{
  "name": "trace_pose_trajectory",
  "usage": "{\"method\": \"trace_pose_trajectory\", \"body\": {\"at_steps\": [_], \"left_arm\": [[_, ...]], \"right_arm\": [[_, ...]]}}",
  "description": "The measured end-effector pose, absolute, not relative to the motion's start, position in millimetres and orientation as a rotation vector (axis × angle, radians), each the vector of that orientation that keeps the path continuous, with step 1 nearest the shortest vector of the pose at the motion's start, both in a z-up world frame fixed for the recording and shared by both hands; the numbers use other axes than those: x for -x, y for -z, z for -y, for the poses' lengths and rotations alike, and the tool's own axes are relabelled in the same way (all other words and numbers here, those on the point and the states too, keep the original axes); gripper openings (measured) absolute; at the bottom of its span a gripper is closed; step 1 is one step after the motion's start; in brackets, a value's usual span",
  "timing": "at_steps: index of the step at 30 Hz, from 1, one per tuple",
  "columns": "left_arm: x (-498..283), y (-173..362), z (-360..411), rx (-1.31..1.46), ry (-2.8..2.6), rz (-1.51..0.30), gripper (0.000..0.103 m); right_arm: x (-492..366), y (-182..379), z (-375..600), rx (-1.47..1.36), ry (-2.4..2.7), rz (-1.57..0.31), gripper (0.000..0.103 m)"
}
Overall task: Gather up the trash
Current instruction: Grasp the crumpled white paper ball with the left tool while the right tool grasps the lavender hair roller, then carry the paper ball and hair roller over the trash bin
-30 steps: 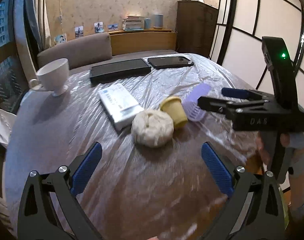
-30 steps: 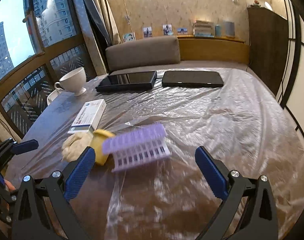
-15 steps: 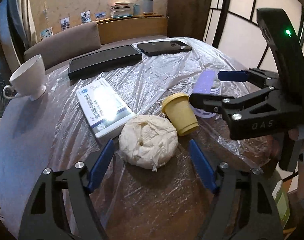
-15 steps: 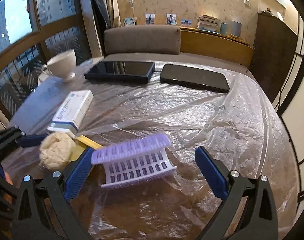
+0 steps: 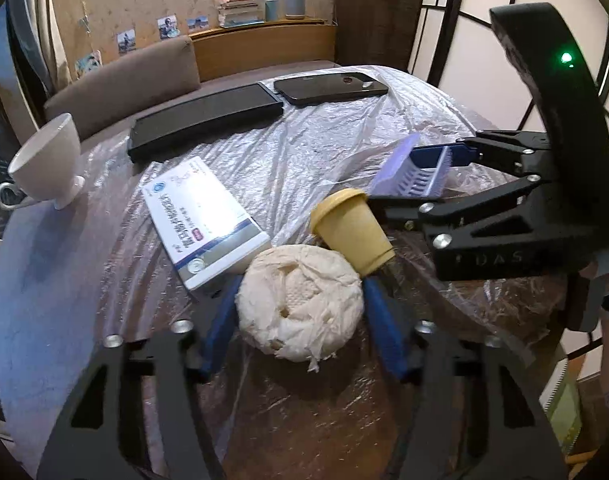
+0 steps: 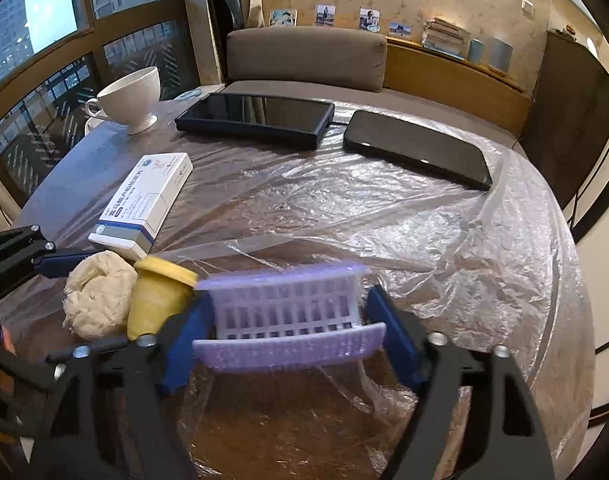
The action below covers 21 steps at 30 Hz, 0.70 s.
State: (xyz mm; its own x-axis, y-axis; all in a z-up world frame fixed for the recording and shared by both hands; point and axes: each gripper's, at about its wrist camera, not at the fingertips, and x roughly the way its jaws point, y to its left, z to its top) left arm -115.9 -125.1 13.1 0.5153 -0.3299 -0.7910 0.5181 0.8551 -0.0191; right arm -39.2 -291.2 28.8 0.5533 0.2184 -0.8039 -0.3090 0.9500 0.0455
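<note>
Both grippers have just been closing: our left gripper [image 5: 300,316] clasps the tissue wad [image 5: 300,304], our right gripper [image 6: 286,326] brackets the purple basket [image 6: 288,316] on the table [image 6: 484,248]. We should squeeze gently, then lift straight up.

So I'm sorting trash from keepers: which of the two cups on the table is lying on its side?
The small yellow cup, tipped over beside the crumpled tissue ball. The white teacup stands upright at the table's far edge.

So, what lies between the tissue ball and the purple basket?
The yellow cup, lying tipped, sits between the tissue ball and the purple basket. It appears to touch both; the right wrist view shows this best.
</note>
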Motion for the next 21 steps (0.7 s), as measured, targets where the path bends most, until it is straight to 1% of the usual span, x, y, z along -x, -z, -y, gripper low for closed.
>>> {"method": "trace_pose_trajectory", "body": {"at_steps": [1,4,13,21], "left_arm": [[116,-13,124,-0.222,0.514,-0.895,0.054],[116,-14,119,-0.192,0.521,-0.897,0.053],[128,-16,123,-0.235,0.527,-0.879,0.052],[135,-20,111,-0.204,0.505,-0.873,0.052]], "right_arm": [[41,-29,292,0.095,-0.317,-0.935,0.072],[46,-31,296,0.067,-0.333,-0.923,0.072],[59,-38,296,0.080,-0.336,-0.905,0.072],[81,-46,302,0.064,-0.333,-0.865,0.072]]}}
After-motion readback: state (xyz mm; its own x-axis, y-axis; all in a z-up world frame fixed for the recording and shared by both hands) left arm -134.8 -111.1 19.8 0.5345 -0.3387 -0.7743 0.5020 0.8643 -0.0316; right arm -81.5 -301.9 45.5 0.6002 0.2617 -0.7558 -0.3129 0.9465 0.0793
